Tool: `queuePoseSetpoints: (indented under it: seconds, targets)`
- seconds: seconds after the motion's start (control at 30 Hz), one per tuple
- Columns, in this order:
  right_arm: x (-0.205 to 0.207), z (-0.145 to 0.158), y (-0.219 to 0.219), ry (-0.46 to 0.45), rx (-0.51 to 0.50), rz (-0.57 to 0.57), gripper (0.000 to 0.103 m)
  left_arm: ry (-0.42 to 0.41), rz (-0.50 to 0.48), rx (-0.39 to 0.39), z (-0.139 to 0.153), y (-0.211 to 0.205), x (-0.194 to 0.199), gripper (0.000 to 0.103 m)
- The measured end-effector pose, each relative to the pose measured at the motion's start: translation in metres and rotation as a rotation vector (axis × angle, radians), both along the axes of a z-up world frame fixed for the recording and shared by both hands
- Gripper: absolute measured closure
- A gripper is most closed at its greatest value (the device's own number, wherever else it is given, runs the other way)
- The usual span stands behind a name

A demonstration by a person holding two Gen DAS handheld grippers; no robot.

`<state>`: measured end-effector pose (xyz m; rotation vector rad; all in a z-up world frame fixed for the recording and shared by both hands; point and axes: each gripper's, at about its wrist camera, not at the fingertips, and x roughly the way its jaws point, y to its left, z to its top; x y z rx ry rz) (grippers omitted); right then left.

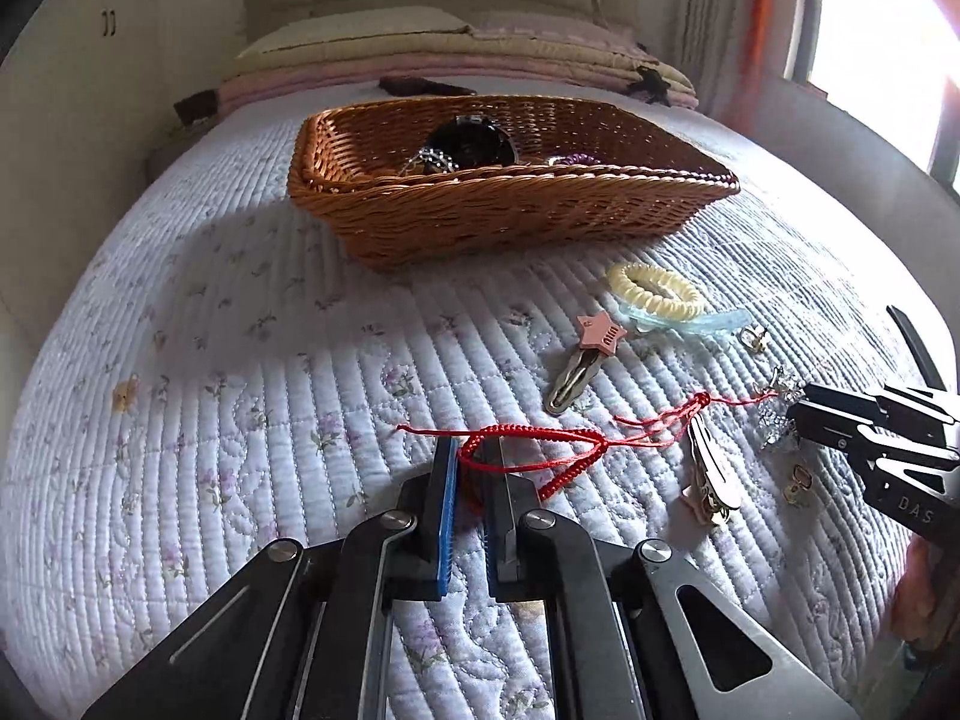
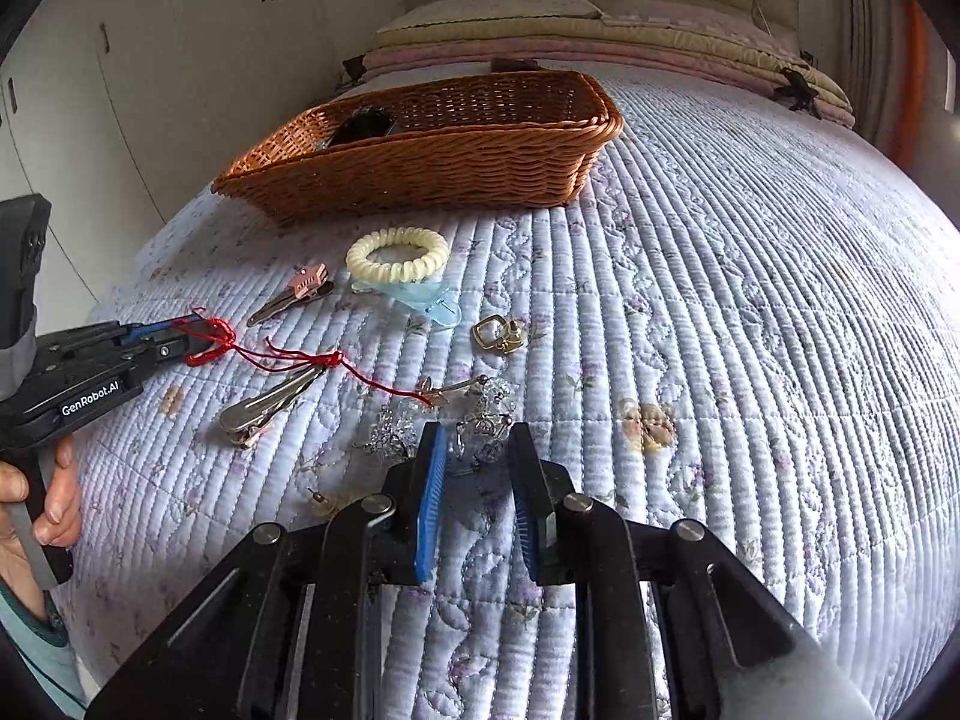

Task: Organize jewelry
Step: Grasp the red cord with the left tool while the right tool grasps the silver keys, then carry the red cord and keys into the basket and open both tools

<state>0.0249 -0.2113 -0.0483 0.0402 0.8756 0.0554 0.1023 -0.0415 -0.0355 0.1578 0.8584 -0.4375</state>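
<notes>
My left gripper point(image 1: 472, 450) is shut on the loop of a red braided cord bracelet point(image 1: 540, 450), whose tail trails right across the quilt. From the right wrist view the same gripper point(image 2: 186, 339) pinches the red bracelet point(image 2: 210, 348) at the left. My right gripper point(image 2: 478, 435) stands open, low over a clear crystal earring point(image 2: 487, 414) that lies between its fingertips without the pads pressing it. A second crystal piece point(image 2: 390, 429) lies just left of it. The wicker basket point(image 1: 510, 222) sits farther back and holds a black round item point(image 1: 474, 141) and beads.
On the quilted bed lie a cream spiral hair tie point(image 2: 396, 255), a clear blue clip point(image 2: 435, 303), a pink star hair clip point(image 2: 306, 283), a silver clip point(image 2: 270, 408) and a gold buckle ring point(image 2: 495, 333). Folded bedding is stacked behind the basket point(image 2: 432, 168). A hand point(image 2: 54, 510) holds the left gripper's handle.
</notes>
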Motion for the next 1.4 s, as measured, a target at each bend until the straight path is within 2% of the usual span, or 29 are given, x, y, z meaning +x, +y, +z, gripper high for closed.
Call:
queuePoseSetpoints:
  seconds: [0.03, 0.07, 0.17, 0.33, 0.47, 0.57, 0.67, 0.8, 0.9, 1.2, 1.4]
  targets:
    - [0.0, 0.0, 0.003, -0.004, -0.016, 0.001, 0.081, -0.003, -0.006, -0.003, 0.002, 0.0, -0.001, 0.097]
    - [0.0, 0.0, 0.003, -0.009, -0.022, 0.0, 0.091, -0.004, -0.013, -0.01, 0.003, -0.001, -0.002, 0.097]
    - [-0.005, 0.005, -0.003, -0.038, 0.008, -0.016, 0.092, -0.015, -0.019, -0.021, 0.007, 0.001, -0.003, 0.097]
    - [-0.025, 0.034, -0.02, -0.169, 0.108, -0.017, 0.092, -0.074, -0.039, -0.066, 0.022, 0.007, -0.013, 0.097]
    - [-0.04, 0.055, -0.025, -0.256, 0.164, -0.005, 0.092, -0.098, -0.044, -0.145, 0.035, 0.017, -0.019, 0.098]
    - [-0.052, 0.071, -0.022, -0.33, 0.151, -0.003, 0.092, -0.146, -0.064, -0.211, 0.051, 0.023, -0.029, 0.098]
    - [-0.058, 0.081, -0.02, -0.37, 0.162, 0.004, 0.092, -0.196, -0.078, -0.231, 0.063, 0.025, -0.042, 0.098]
    - [-0.062, 0.086, -0.019, -0.396, 0.188, 0.023, 0.092, -0.244, -0.088, -0.244, 0.077, 0.024, -0.052, 0.098]
    - [-0.061, 0.086, -0.02, -0.4, 0.232, 0.037, 0.092, -0.267, -0.096, -0.288, 0.086, 0.027, -0.059, 0.098]
    - [-0.059, 0.087, -0.022, -0.412, 0.248, 0.042, 0.092, -0.341, -0.109, -0.398, 0.118, 0.041, -0.076, 0.098]
    - [-0.037, 0.102, -0.026, -0.398, 0.311, 0.035, 0.092, -0.366, -0.084, -0.394, 0.138, 0.037, -0.06, 0.098]
